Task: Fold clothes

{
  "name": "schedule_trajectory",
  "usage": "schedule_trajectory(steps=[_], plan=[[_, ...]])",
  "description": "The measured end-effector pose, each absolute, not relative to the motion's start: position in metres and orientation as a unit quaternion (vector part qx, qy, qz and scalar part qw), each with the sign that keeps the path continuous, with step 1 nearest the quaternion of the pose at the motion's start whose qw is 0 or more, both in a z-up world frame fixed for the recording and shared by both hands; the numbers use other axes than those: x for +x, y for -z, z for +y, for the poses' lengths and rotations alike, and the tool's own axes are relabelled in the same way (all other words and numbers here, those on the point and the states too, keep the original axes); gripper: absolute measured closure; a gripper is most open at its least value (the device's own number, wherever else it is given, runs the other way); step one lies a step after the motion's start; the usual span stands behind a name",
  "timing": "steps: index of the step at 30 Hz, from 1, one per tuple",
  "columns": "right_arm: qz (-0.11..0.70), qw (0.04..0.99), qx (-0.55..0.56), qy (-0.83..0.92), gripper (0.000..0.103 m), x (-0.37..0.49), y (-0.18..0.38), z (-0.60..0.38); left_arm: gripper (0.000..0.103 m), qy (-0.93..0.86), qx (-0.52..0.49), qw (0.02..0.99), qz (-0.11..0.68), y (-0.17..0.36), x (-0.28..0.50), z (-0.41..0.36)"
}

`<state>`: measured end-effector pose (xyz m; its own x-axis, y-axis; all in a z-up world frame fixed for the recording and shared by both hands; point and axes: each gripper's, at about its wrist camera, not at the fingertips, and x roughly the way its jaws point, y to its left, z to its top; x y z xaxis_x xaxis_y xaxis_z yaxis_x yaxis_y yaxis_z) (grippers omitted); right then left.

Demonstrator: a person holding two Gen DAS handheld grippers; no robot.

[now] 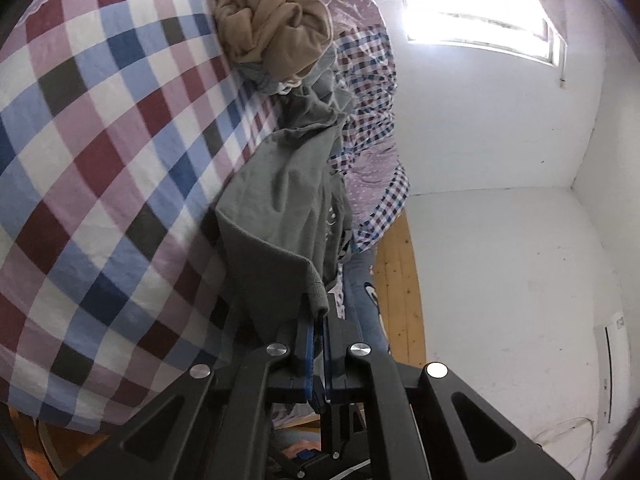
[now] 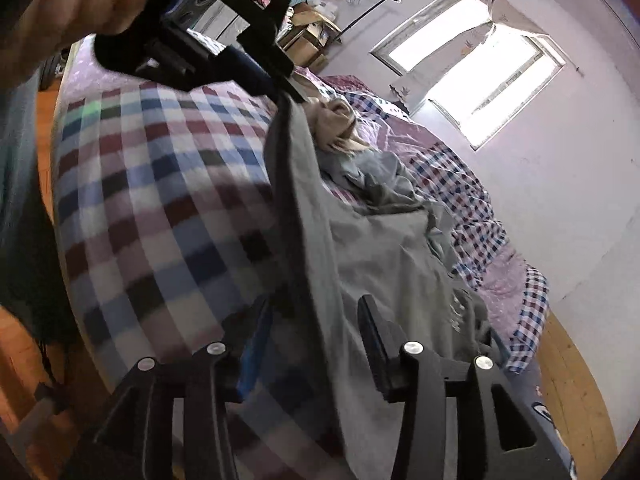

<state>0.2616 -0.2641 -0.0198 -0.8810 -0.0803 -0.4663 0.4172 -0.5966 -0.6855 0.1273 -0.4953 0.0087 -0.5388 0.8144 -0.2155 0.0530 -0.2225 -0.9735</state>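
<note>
Grey garment point(image 1: 280, 208) edge pinched, left gripper point(image 1: 319, 320)

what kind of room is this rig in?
Almost certainly a home bedroom: a bed under a checked sheet, a rumpled quilt along the wall below a window, loose clothes piled on the bed, including a tan garment, and a wooden floor.

— How many garments on the bed?
— Two that I can tell apart: one grey garment point(image 1: 280, 200), one tan garment point(image 1: 272, 20) at the far end.
— Grippers?
— Two: left gripper point(image 1: 318, 322), right gripper point(image 2: 316, 344).
— Windows?
— One window point(image 2: 476, 68).
</note>
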Motion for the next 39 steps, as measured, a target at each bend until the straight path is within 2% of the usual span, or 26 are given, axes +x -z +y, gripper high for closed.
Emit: schedule_trajectory(steps=[7, 11, 16, 21, 25, 33, 39], plan=[[0.403, 0.086, 0.243, 0.878, 0.051, 0.275, 0.017, -0.199, 0.101, -0.712, -0.367, 0.261, -0.539, -0.024, 0.125, -0.501], [0.335, 0.043, 0.277, 0.899, 0.051, 0.278, -0.001, -0.142, 0.101, -0.726, -0.353, 0.245, -0.537, -0.030, 0.121, -0.500], [0.146, -0.026, 0.328, 0.933, 0.051, 0.279, -0.027, -0.036, 0.101, -0.742, -0.357, 0.226, -0.520, -0.033, 0.115, -0.489], [-0.034, -0.038, 0.364, 0.930, 0.051, 0.284, -0.028, 0.041, 0.101, -0.764, -0.361, 0.200, -0.496, -0.037, 0.112, -0.477], [-0.052, -0.042, 0.381, 0.922, 0.051, 0.286, -0.021, 0.051, 0.102, -0.783, -0.322, 0.169, -0.505, -0.044, 0.118, -0.490], [-0.036, -0.017, 0.400, 0.916, 0.051, 0.278, -0.011, 0.041, 0.102, -0.793, -0.273, 0.105, -0.535, -0.045, 0.119, -0.528], [-0.038, 0.034, 0.422, 0.905, 0.051, 0.275, 0.000, 0.023, 0.102, -0.802, -0.256, 0.055, -0.537, -0.041, 0.109, -0.551]])
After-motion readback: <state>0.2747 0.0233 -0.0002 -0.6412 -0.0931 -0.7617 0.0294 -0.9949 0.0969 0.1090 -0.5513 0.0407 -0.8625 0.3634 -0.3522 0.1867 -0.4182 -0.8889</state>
